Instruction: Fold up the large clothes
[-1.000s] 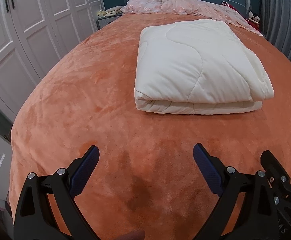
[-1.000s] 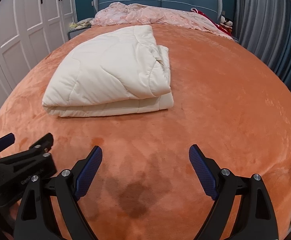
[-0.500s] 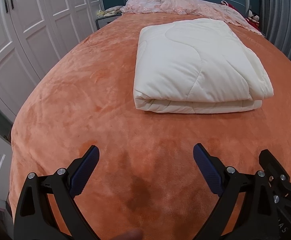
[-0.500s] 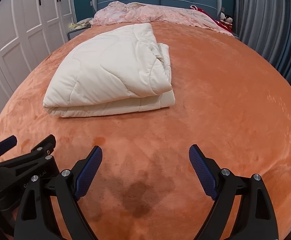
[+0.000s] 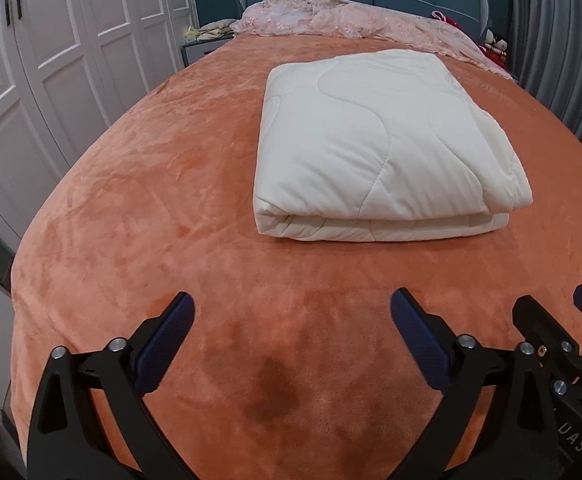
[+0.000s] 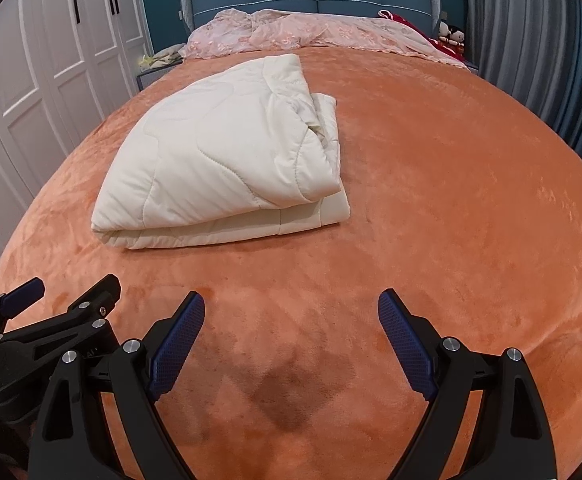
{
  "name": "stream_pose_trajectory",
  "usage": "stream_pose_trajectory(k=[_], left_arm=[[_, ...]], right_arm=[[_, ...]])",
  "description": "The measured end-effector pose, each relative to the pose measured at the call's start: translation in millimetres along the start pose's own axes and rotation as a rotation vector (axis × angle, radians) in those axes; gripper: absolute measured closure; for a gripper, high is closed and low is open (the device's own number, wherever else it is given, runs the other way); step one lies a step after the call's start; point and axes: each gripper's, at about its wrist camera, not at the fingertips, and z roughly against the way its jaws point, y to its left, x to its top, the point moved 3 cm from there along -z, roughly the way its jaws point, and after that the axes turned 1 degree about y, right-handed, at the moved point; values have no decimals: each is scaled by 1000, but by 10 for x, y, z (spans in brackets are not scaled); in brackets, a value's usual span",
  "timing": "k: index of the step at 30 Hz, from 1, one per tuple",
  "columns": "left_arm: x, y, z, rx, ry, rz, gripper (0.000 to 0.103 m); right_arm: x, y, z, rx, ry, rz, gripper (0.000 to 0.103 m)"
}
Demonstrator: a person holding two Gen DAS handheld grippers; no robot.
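quilt [image 5: 375, 140]: folded cream bundle, mid-bed on orange blanket [image 5: 151, 200], well ahead of both grippers
left gripper [image 5: 291, 320]: jaws opening, empty
right gripper [image 6: 291, 320]: spread, empty
risk: grabbing only the top layer would likely peel the fold open

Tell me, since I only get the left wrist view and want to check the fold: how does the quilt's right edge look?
Observer: From the right wrist view, the quilt is open along that edge, with loose layers, and the bottom layer sticks out past the top one.
Operator: Is the right gripper holding anything?
Observer: No. The right gripper is open, with only bedspread showing between its fingers, short of the quilt.
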Motion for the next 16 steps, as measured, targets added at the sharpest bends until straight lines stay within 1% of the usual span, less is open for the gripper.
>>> stream_pose_trajectory(k=[2, 7, 10, 13, 16], left_arm=[[-1, -1, -18, -15, 5, -2, 5], [-7, -26, -30, -11, 4, -19, 5], [-5, -49, -53, -23, 23, -35, 5], [2, -69, -102, -3, 61, -57, 5], [-1, -64, -114, 18, 56, -54, 5]], right_arm=[[1, 2, -2, 3, 1, 4, 17], [3, -2, -8, 5, 0, 9, 17], [14, -15, -1, 1, -4, 13, 17], [32, -33, 5, -20, -13, 16, 17], [44, -61, -13, -32, -7, -2, 17]])
